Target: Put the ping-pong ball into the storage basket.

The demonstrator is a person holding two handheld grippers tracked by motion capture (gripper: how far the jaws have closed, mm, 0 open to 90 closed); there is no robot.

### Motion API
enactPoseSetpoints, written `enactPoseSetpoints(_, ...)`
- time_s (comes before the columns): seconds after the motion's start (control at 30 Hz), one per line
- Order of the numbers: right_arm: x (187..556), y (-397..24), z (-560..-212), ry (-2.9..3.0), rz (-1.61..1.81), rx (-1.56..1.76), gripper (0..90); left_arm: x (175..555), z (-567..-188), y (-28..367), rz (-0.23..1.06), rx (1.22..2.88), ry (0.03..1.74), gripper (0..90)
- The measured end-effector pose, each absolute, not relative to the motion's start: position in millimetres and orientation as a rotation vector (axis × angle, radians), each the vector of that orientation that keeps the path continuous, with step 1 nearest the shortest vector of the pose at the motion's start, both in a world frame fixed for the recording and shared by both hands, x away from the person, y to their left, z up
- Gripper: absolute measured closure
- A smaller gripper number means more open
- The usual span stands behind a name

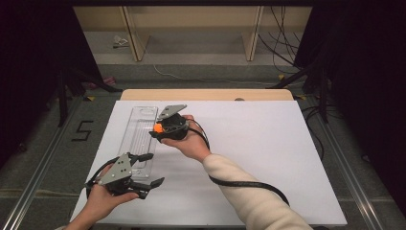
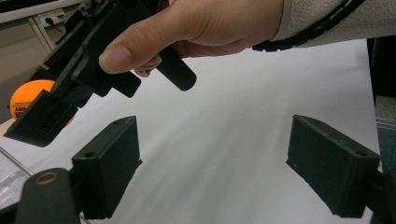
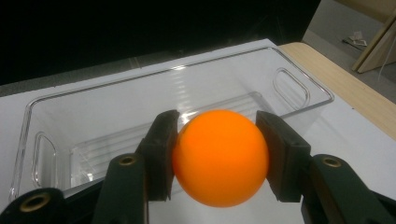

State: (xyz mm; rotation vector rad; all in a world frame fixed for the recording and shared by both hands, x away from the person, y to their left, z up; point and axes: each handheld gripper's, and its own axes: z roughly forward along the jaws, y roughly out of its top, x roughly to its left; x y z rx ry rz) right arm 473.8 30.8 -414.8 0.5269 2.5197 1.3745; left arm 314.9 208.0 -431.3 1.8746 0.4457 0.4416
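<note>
An orange ball sits squeezed between the two black pads of my right gripper, which is shut on it. In the high view that gripper hovers at the right rim of a clear plastic bin, the ball a small orange dot at its tip. The left gripper view catches the same ball behind the right gripper's jaw. My left gripper rests near the table's front left, by the bin's near end, its jaws wide apart over bare white sheet, nothing between them.
A white sheet covers the table, whose wooden edge shows at the back. The bin is hollow with handle cut-outs at each end. A black cable trails over my right sleeve. Shelving legs and cables stand on the floor beyond.
</note>
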Motion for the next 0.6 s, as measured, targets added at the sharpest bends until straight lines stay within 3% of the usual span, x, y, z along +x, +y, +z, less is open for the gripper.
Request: enactPoseSetpoints(0.6, 476.0, 39.5, -413.0, 2.524, 1.377, 0.519, 51.6, 314.9, -431.4, 208.1, 0.443, 1.876, 0.445, 16.7)
